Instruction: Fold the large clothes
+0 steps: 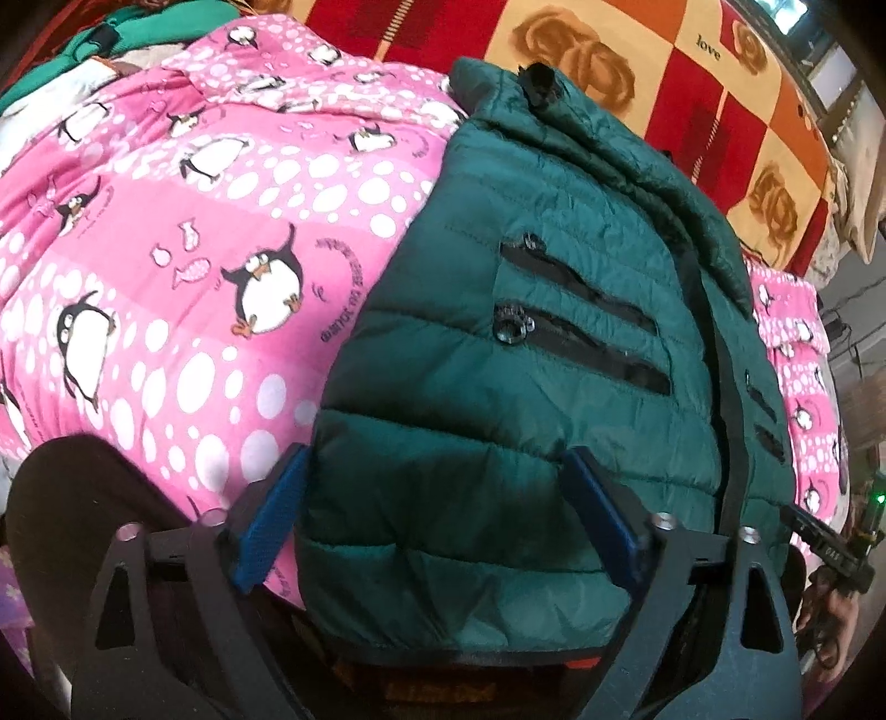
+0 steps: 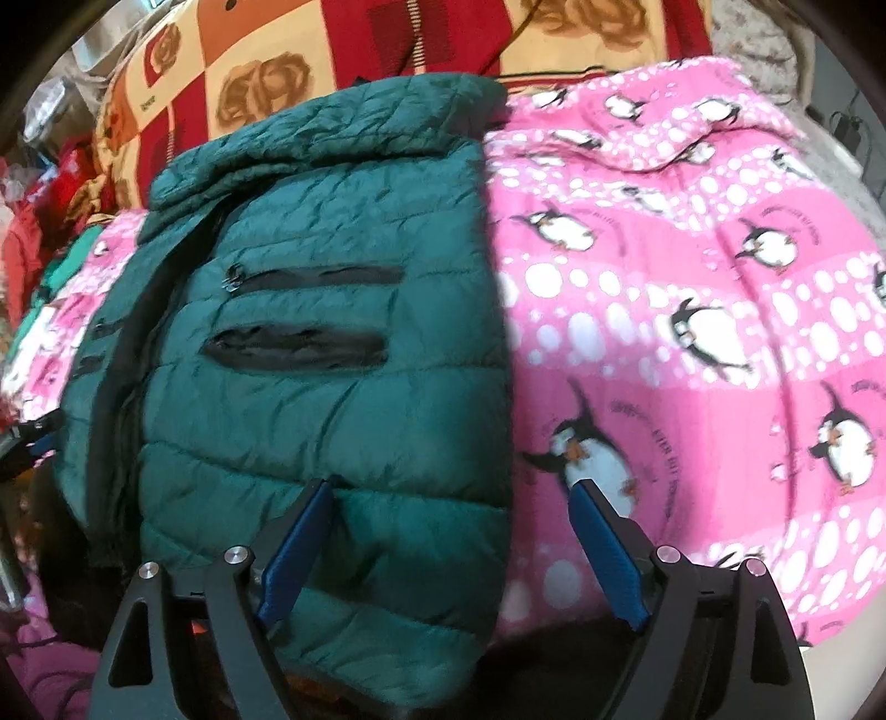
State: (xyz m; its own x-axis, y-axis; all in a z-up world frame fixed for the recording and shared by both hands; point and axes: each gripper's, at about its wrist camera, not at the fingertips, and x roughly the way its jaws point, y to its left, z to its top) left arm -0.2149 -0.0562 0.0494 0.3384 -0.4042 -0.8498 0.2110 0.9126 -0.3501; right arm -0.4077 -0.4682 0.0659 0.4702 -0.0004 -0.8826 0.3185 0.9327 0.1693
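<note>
A dark green quilted jacket (image 1: 526, 387) lies flat on a pink penguin-print blanket (image 1: 194, 221), its collar at the far end and its zip pockets (image 1: 581, 332) facing up. My left gripper (image 1: 437, 453) stands open over the jacket's near hem. Its left finger is by the jacket's left edge and its right finger is above the quilting. In the right wrist view the same jacket (image 2: 304, 415) fills the left half. My right gripper (image 2: 453, 486) is open and straddles the jacket's right edge, with one finger over the jacket and the other over the blanket (image 2: 692, 332).
A red, orange and cream rose-pattern blanket (image 1: 637, 83) lies beyond the jacket's collar, also seen in the right wrist view (image 2: 277, 66). Green clothes (image 1: 83, 44) are piled at the far left corner. A hand (image 1: 830, 615) holding a black tool shows at the right edge.
</note>
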